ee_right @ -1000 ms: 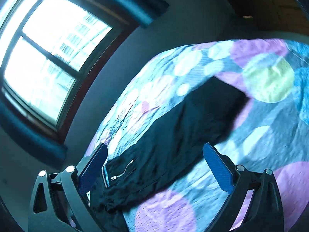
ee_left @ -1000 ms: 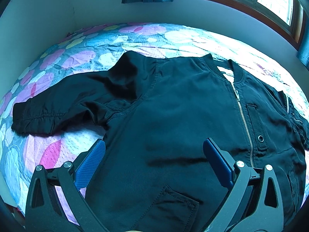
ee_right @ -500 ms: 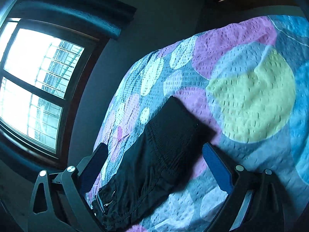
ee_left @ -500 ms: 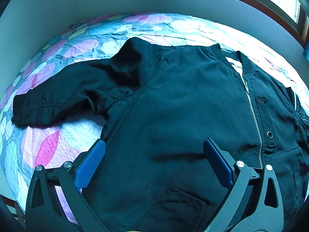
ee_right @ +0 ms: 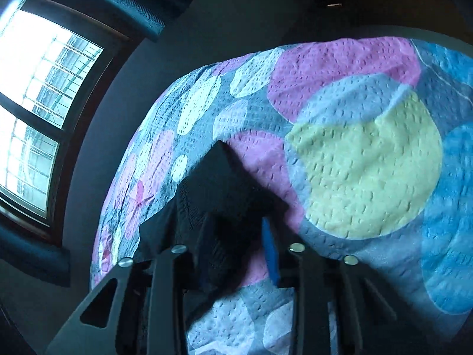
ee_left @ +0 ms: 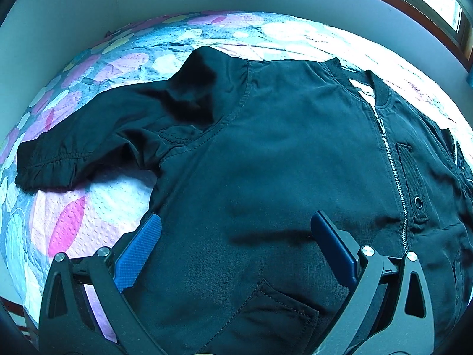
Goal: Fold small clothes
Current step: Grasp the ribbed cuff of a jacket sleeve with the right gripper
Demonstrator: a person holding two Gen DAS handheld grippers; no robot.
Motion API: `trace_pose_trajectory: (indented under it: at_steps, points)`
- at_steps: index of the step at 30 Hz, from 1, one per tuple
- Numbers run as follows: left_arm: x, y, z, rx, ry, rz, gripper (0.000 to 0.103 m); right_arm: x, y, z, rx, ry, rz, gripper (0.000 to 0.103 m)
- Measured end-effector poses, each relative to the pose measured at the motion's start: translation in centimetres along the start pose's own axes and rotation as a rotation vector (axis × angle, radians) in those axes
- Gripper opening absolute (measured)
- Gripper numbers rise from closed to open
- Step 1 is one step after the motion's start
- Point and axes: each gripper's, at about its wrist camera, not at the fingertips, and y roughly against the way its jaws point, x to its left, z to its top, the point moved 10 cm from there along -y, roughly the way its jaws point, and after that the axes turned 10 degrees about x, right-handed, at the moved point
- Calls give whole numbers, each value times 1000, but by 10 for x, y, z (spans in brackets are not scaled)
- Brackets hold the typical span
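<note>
Left hand-held gripper (ee_left: pixel 235 236): its two blue fingers stand wide apart over the lower front of the jacket, nothing between the pads; it seems to wait there, ready to pin or lift the hem side once the other end is in hand.
Right hand-held gripper (ee_right: pixel 236 236): the jaws are closing, with a dark cuff end (ee_right: pixel 212 177) of the jacket's sleeve running in between them; whether the pads already bite the cloth I cannot tell, as that spot is dark. A grip on the cuff would let the sleeve be carried inward.
Jacket (ee_left: pixel 266 153): a small black bomber jacket lies front up and zipped on the bed, spread flat, presumably so the folds come out even.
Zip (ee_left: pixel 391 168): it runs straight down the front, a handy centre line for judging the fold.
Far sleeve (ee_left: pixel 82 145): it lies out to the side, slightly bunched, not yet folded in.
Bedspread (ee_left: pixel 97 201): a dotted quilt in pink, blue and yellow circles, soft enough to give under the fingers.
Window (ee_right: pixel 35 88): bright behind the bed.
</note>
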Motion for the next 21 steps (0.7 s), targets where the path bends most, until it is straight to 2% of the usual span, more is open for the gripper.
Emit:
trace_pose_trajectory:
  at_steps: [3, 6, 9, 14, 15, 16, 19, 21]
  points:
    - [0, -1, 0, 2, 2, 0, 101, -10, 8, -6, 15, -43, 87, 20]
    - [1, 0, 0, 0, 2, 2, 101, -16, 15, -4, 12, -76, 156, 22]
    - [1, 0, 0, 1, 0, 6, 101, -23, 24, 11, -29, -112, 179, 32]
    - [2, 0, -1, 4, -1, 13, 101, -14, 20, 35, -42, -65, 201, 50]
    - [2, 0, -2, 6, 0, 15, 101, -7, 16, 40, -33, -37, 204, 58]
    - [2, 0, -2, 8, 0, 18, 101, -1, 10, 42, -10, -8, 201, 59]
    - [2, 0, -5, 16, 2, 20, 101, 14, -10, 41, 70, 93, 139, 59]
    - [2, 0, -6, 20, 3, 19, 101, 24, -23, 31, 170, 182, 90, 60]
